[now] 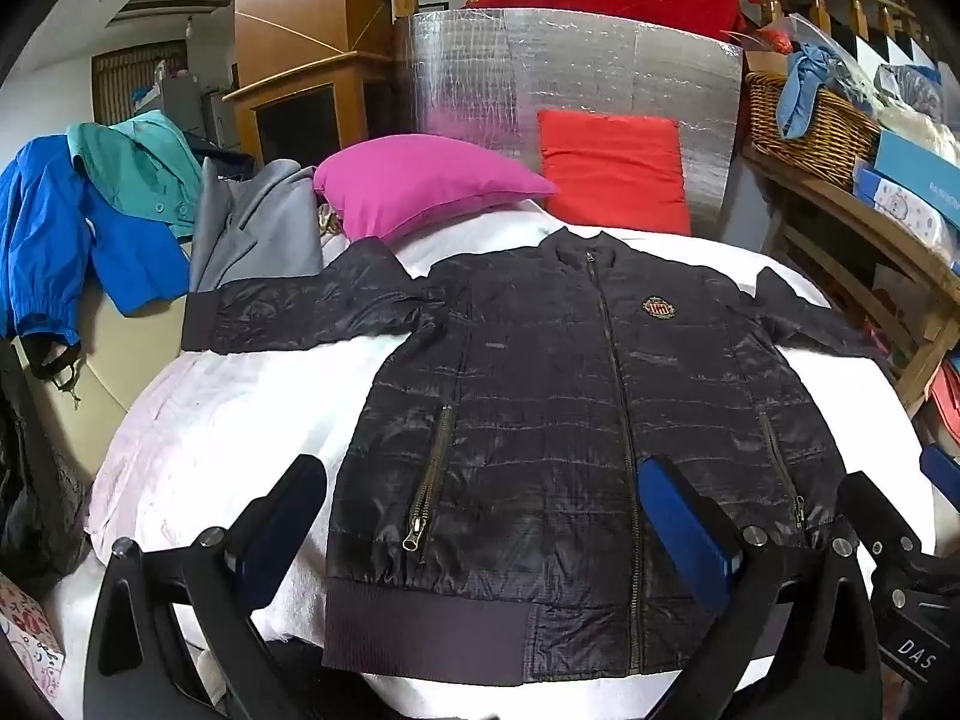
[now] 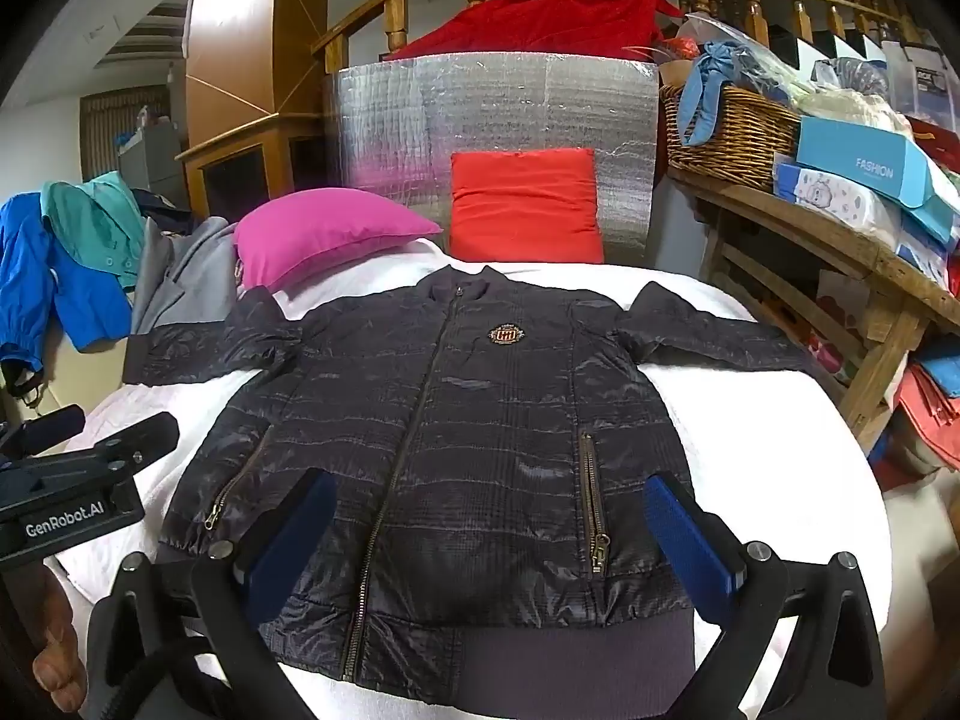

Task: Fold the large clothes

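A dark quilted zip jacket (image 1: 540,408) lies flat, front up, on the white-covered bed (image 1: 228,420), sleeves spread out to both sides. It also shows in the right wrist view (image 2: 456,432). My left gripper (image 1: 486,516) is open and empty, hovering over the jacket's lower hem, left of the zip. My right gripper (image 2: 486,534) is open and empty above the lower hem, right of the zip. The left gripper's body (image 2: 72,480) shows at the left edge of the right wrist view.
A magenta pillow (image 1: 420,180) and a red cushion (image 1: 612,168) sit at the bed's head against a silver panel (image 1: 570,60). Blue, teal and grey clothes (image 1: 90,228) hang at left. A wooden shelf with a wicker basket (image 2: 726,132) and boxes stands at right.
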